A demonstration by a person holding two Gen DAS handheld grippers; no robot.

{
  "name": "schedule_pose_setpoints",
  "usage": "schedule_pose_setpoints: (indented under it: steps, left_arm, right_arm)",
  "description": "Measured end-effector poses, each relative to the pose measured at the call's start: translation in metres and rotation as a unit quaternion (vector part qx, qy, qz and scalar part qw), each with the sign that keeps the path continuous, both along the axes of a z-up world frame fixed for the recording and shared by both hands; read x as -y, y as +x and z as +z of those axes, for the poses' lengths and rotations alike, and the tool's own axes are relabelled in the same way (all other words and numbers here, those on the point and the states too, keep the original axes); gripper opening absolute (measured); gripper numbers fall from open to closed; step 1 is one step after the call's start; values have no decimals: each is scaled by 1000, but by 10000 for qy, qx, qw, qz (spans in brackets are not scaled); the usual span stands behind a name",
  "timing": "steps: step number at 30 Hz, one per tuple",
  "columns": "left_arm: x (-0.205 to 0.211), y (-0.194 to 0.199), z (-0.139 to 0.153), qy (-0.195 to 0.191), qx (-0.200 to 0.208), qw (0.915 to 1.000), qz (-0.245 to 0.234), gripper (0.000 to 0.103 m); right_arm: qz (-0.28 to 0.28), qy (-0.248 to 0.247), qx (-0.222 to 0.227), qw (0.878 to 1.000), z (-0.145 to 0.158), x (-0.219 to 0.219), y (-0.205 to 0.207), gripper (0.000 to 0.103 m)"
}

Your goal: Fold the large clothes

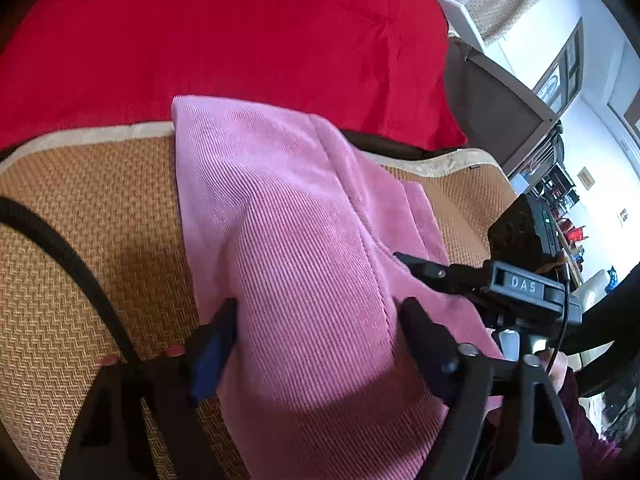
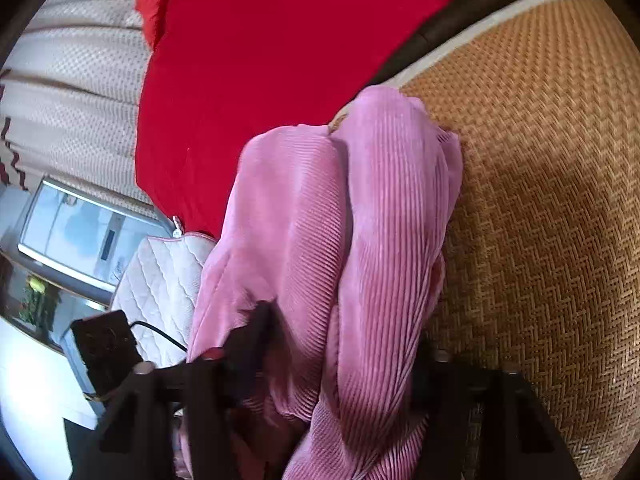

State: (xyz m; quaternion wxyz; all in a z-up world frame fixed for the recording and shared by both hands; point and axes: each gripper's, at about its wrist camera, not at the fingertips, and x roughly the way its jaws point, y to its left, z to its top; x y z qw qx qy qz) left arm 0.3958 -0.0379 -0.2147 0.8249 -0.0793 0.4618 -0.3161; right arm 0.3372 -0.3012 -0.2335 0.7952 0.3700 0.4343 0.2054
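Left wrist view: a pink ribbed corduroy garment (image 1: 292, 240) lies across a tan woven herringbone seat mat (image 1: 80, 220), its far end reaching the mat's cream-trimmed back edge, where a red fabric cushion (image 1: 240, 32) rests. The left gripper (image 1: 316, 320) is spread wide, one finger on each side of a raised fold. The right gripper (image 1: 432, 272) reaches in from the mat's right edge.

Right wrist view: the garment (image 2: 384, 220) is bunched in ridges on the mat (image 2: 540, 200), beside a white quilted pad (image 2: 160, 280). The right gripper (image 2: 344, 336) straddles the cloth; its grip cannot be told.
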Motion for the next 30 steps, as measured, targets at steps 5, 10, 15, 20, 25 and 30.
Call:
schedule_pose_setpoints:
  steps: [5, 10, 15, 20, 25, 30]
  left_arm:
    - [-5, -7, 18, 0, 313, 9995, 23, 62]
    - [-12, -16, 44, 34, 737, 9971, 169, 58]
    - [-39, -31, 67, 107, 1179, 9922, 392, 58]
    - [-52, -20, 41, 693, 868, 9913, 705, 58]
    - [-50, -6, 4, 1504, 583, 9827, 912, 63]
    - [-47, -19, 17, 1681, 879, 9766, 1016, 66]
  right_arm:
    - [28, -8, 302, 9995, 17, -11, -5, 47]
    - [131, 227, 676, 9974, 34, -22, -12, 45]
    - [322, 475, 966, 9937, 45, -42, -14, 45]
    - [312, 386, 483, 9976, 22, -60, -3, 44]
    - [168, -53, 55, 9998, 10, -66, 2, 55]
    - [-92, -458, 330, 9984, 34, -50, -18, 57]
